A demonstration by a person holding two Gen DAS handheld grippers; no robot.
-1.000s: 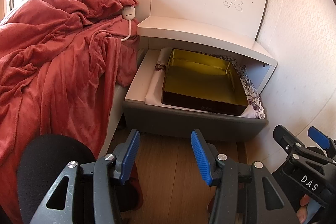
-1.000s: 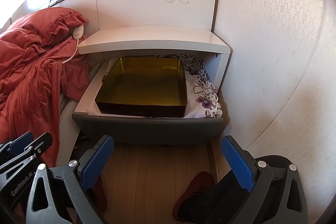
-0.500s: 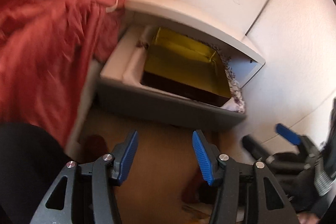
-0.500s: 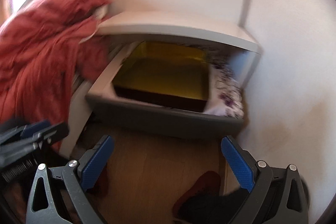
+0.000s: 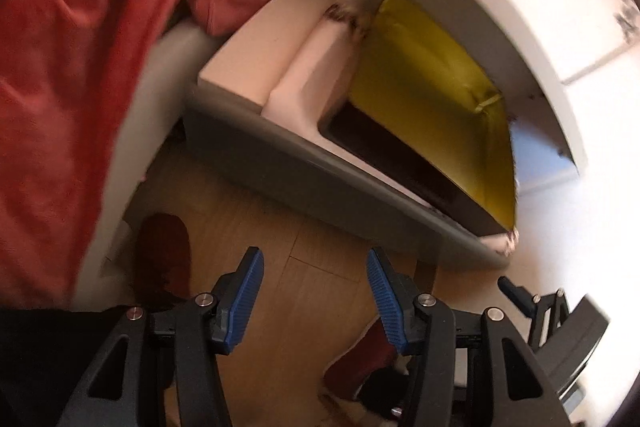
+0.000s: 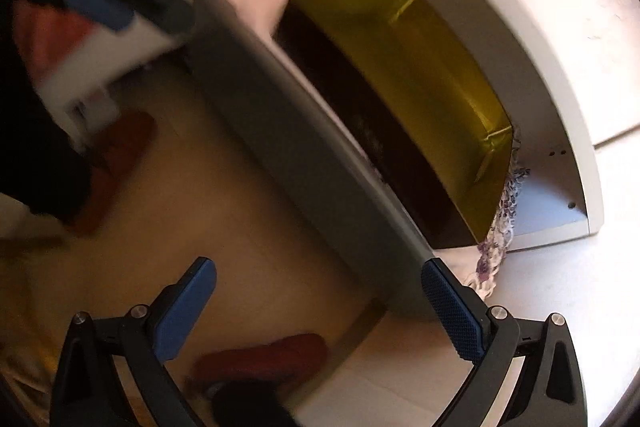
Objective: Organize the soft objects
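Note:
Both views are blurred and tilted. A yellow-lined dark box (image 5: 432, 95) sits in the open grey bedside drawer (image 5: 312, 171) on a white floral cloth (image 5: 312, 83); the box also shows in the right wrist view (image 6: 420, 87). A red blanket (image 5: 80, 47) hangs over the bed at the left. My left gripper (image 5: 316, 291) is open and empty above the wood floor. My right gripper (image 6: 320, 311) is open wide and empty, in front of the drawer (image 6: 304, 163). The right gripper shows in the left wrist view (image 5: 552, 311) at the lower right.
Red slippers lie on the wooden floor (image 5: 164, 263) (image 6: 260, 359). The white nightstand top (image 6: 540, 59) overhangs the drawer. A white wall is at the right. The left gripper shows blurred at the upper left of the right wrist view (image 6: 100, 3).
Both grippers have tilted and swung downward toward the floor, so the drawer and box now sit higher and slanted in both views. Both stay open and empty.

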